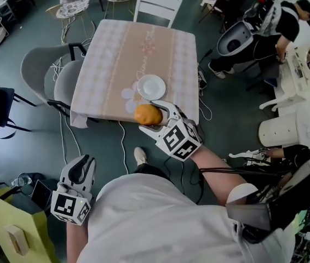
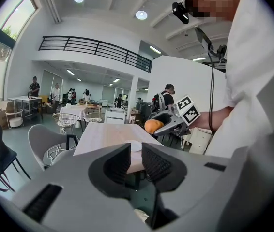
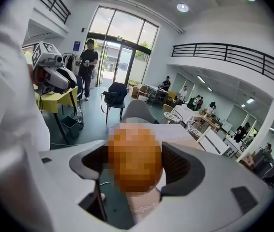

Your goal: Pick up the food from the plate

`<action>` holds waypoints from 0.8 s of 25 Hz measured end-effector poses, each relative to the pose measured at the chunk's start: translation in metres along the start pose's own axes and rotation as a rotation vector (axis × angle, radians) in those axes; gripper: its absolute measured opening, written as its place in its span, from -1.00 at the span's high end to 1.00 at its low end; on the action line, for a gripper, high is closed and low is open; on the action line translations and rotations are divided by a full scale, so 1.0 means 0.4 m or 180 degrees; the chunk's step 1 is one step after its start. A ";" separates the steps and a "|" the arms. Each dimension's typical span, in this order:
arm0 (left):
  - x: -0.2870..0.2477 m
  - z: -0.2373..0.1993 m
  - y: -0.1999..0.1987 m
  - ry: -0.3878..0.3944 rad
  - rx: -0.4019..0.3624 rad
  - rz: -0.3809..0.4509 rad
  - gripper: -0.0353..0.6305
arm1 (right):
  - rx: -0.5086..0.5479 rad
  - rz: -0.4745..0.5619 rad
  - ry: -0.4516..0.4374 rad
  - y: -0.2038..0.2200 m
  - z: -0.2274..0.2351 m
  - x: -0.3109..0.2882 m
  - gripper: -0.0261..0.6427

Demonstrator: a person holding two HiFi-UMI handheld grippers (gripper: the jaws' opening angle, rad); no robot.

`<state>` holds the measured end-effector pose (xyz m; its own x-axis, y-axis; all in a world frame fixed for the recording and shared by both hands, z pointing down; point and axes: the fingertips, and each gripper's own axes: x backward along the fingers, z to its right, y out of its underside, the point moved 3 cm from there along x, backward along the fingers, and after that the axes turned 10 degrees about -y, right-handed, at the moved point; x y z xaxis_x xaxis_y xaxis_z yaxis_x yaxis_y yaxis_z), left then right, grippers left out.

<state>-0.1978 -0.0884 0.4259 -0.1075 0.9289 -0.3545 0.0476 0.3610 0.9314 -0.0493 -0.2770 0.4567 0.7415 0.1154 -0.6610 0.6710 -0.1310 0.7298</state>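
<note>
Right gripper (image 1: 150, 115): jaws closed around the food (image 1: 147, 114), a round orange piece, one pad on each flank. In the right gripper view it fills the gap between the pads, and the grip sits across its widest part. I judge that the safest hold on something rounded, because a grip nearer the top could let it squirt out.

Where the food is: in my jaws, off the plate (image 1: 151, 86) and above the near edge of the table (image 1: 127, 48). The plate lies just beyond my jaw tips, white and bare. The pick itself therefore looks done, with only the carry left.

The gripper is tipped so the jaws lie roughly level, with the food out in front of my hand and not hanging beneath it. That keeps the weight across both pads. The surface looks smooth (whether it is soft or firm I cannot say), so I would not squeeze any harder than this.

Left gripper (image 1: 85, 160): down at my left side, well back from the table and low, out of the working arm's way. Its jaws are drawn close with only a narrow slit between the pads, and nothing is in it. Through that slit its own view shows the table edge and, further off to the right, the held food.

Risk as I read it: the food rolling out if I tilt the jaws downward.
</note>
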 end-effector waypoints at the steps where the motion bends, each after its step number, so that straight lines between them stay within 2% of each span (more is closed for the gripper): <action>1: 0.010 0.002 0.004 0.0023 0.0012 0.0002 0.67 | 0.0002 0.0002 0.0012 -0.007 -0.016 0.008 -0.12; 20: 0.163 0.057 0.093 0.0508 -0.0029 -0.0053 0.67 | -0.0222 0.0175 0.0186 -0.032 -0.281 0.107 -0.12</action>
<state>-0.1806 -0.0124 0.4356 -0.2647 0.8974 -0.3529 0.0356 0.3748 0.9264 -0.0259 -0.1596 0.4388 0.7746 0.1674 -0.6099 0.6264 -0.0701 0.7764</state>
